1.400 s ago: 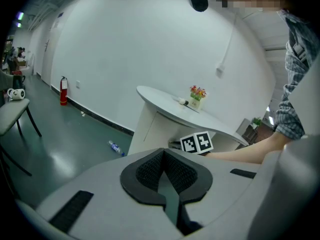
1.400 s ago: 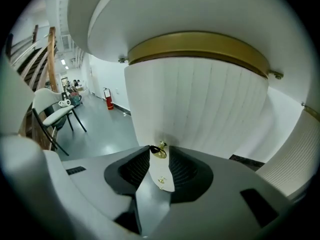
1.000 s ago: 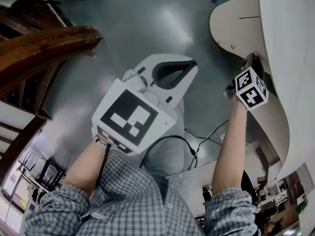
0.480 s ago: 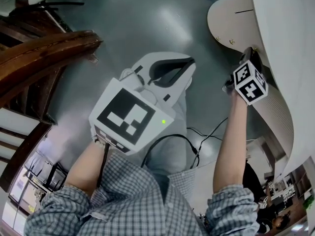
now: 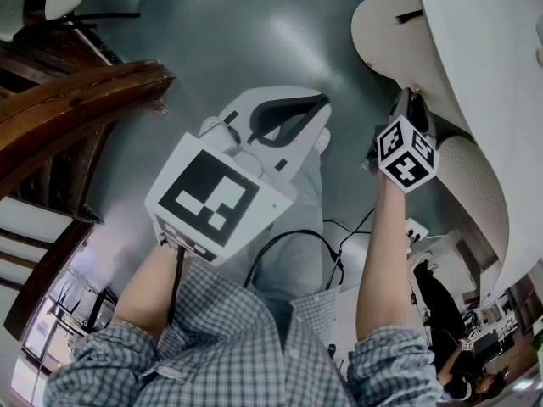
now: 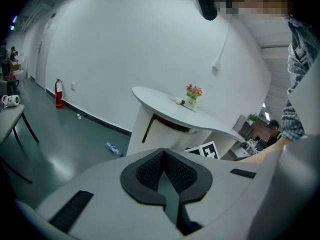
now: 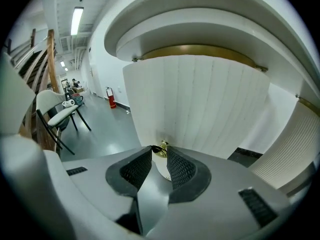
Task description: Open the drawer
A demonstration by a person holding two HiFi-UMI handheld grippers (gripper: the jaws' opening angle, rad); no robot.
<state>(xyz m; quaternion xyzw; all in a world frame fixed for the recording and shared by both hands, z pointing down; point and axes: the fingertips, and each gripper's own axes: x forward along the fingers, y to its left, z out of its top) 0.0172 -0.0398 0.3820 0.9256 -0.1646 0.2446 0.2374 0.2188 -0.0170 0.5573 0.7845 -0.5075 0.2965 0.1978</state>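
A curved white desk [image 5: 475, 41] fills the right of the head view. Under its top sits a ribbed white drawer front [image 7: 200, 99], also seen in the head view as the ribbed panel [image 5: 467, 189]. A small brass knob [image 7: 159, 148] sticks out of that panel. My right gripper [image 7: 160, 153] is shut on the knob, with the pads on either side of it. From the head it shows as a marker cube [image 5: 405, 153] pointing at the desk. My left gripper [image 5: 325, 105] hangs over the floor away from the desk. Its tips [image 6: 162, 152] touch and hold nothing.
A dark wooden stair railing [image 5: 76, 100] runs along the left. A chair [image 7: 60, 111] stands on the grey floor. A plastic bottle [image 6: 114, 149] lies by the desk foot. A flower pot [image 6: 193, 95] sits on the desk top. Cables [image 5: 339, 244] trail across the floor.
My right gripper has shifted left in the head view, away from the desk body, still closed round the knob. The left gripper has stayed where it was.
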